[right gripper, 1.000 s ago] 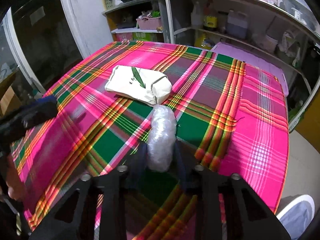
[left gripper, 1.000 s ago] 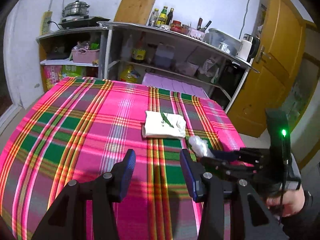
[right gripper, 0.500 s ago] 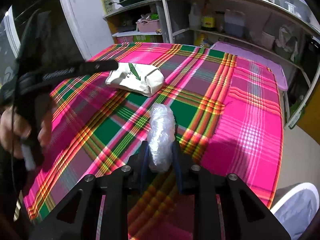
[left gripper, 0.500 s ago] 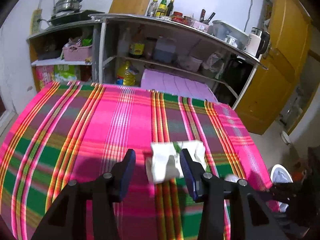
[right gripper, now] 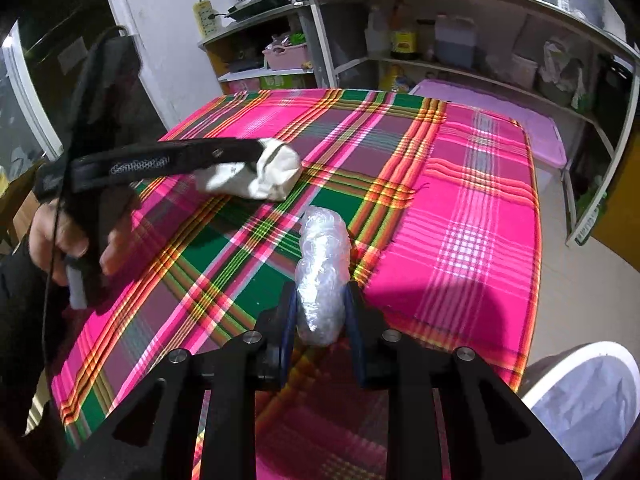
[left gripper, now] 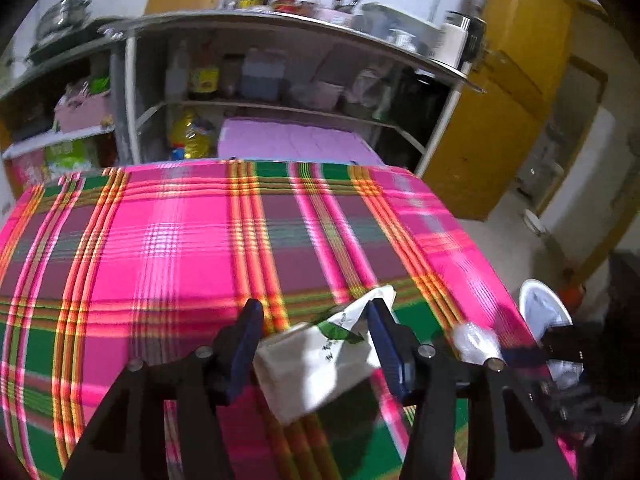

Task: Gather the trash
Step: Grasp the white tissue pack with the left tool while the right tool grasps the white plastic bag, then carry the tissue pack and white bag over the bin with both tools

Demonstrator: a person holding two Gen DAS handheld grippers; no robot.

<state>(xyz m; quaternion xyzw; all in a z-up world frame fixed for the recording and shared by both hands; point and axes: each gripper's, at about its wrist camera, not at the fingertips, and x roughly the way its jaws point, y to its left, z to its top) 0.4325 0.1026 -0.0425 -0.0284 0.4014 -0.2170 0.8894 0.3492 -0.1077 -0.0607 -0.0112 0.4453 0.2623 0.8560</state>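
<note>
The left gripper (left gripper: 314,354) straddles the white tissue pack (left gripper: 320,364) on the plaid-covered counter (left gripper: 160,248), jaws spread either side, apparently lined up to close on it. The right gripper (right gripper: 320,320) pinches a crumpled clear plastic wad (right gripper: 322,276) just above the cloth, likely for the white bin (right gripper: 580,404) beside the counter's edge
</note>
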